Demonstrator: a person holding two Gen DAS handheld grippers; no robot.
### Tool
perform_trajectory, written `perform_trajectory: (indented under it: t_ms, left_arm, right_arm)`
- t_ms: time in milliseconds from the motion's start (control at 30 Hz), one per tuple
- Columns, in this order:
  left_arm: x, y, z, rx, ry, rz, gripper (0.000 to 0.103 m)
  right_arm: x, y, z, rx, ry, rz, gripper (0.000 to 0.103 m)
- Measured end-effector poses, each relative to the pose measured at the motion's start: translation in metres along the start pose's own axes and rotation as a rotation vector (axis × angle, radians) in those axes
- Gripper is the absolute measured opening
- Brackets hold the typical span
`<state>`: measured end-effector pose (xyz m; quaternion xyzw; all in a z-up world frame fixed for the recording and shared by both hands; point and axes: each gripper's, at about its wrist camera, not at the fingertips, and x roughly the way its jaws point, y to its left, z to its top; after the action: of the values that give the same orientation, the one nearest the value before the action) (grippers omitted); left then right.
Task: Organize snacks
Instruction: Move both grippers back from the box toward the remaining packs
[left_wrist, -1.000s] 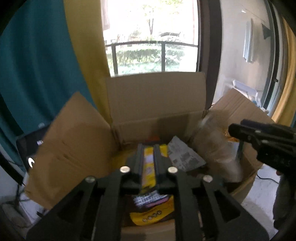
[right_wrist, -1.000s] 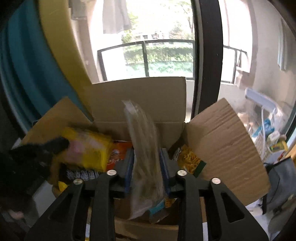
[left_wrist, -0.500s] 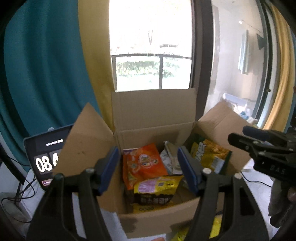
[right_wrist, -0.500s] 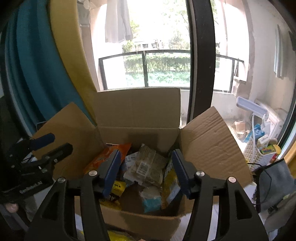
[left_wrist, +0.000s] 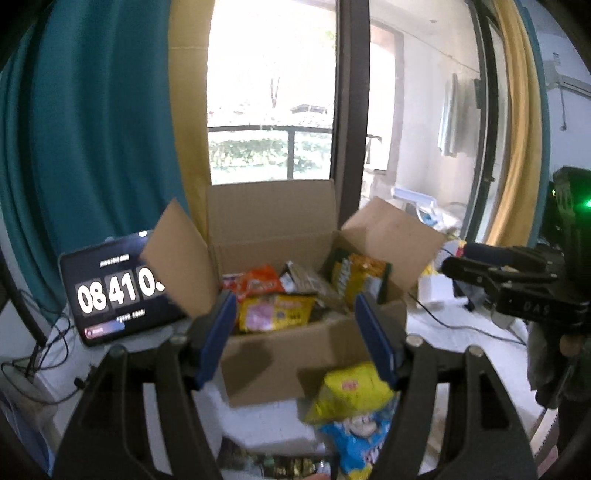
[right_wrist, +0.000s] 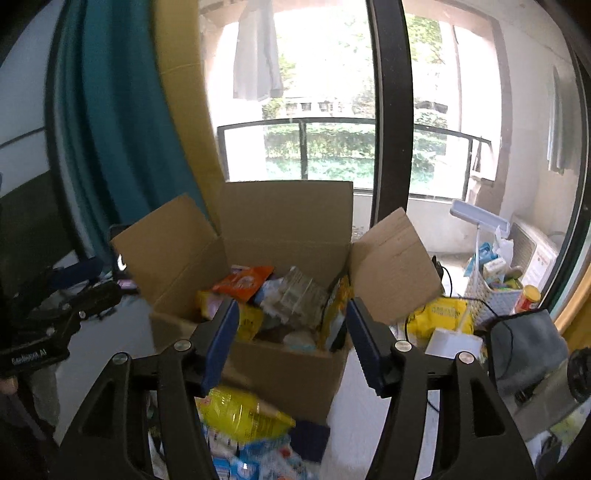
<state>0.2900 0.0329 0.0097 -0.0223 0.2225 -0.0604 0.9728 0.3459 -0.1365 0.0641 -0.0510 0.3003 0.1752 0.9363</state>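
Snacks (left_wrist: 275, 312) are being gathered in the cardboard box (left_wrist: 280, 354) at 12 o'clock, both hand-held grippers (left_wrist: 295, 332) (right_wrist: 288, 339) being held apart, empty, ready for more.

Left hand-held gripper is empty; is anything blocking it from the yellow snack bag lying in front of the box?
Nothing visible does. The left hand-held gripper is open, and the yellow snack bag lies on the table before the cardboard box, just below its right finger.

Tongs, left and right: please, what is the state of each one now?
Left tongs: open, holding nothing, in front of the cardboard box.
Right tongs: open, holding nothing, also in front of the box.
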Motion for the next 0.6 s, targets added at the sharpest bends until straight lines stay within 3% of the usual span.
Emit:
perform_trajectory:
  t_ms: [300, 600]
  left_arm:
    - [-0.032, 0.006, -0.055, -0.044, 0.045, -0.007, 0.069]
    - [-0.033, 0.004, -0.126, -0.105, 0.152, 0.021, 0.069]
  right_arm:
    - [-0.043, -0.005, -0.060, -0.015, 0.011, -0.005, 0.064]
    - [-0.050, -0.020, -0.128, 0.023, 0.110, 0.041, 0.071]
